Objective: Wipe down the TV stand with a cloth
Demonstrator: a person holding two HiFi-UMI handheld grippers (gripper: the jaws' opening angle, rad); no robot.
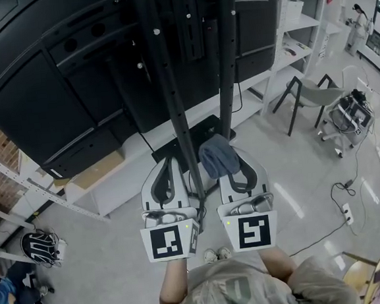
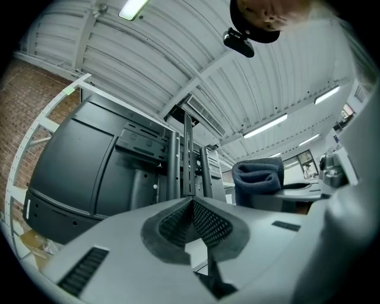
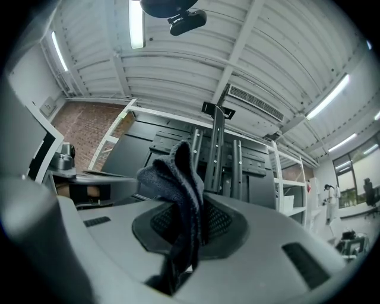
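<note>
Head view showed the right tool clamped on a bunched blue-grey fabric cloth, held close to the black metal TV stand, contact unclear. Left tool was closed on nothing. Best approach: press the cloth flat against an upright and stroke along its length.

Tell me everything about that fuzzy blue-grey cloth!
The cloth is dark blue-grey, soft and fuzzy like a towel, bunched into folds. The right gripper pinches its middle between shut jaws; the top sticks up and a tail hangs down. It is held near the poles of the black TV stand.
</note>
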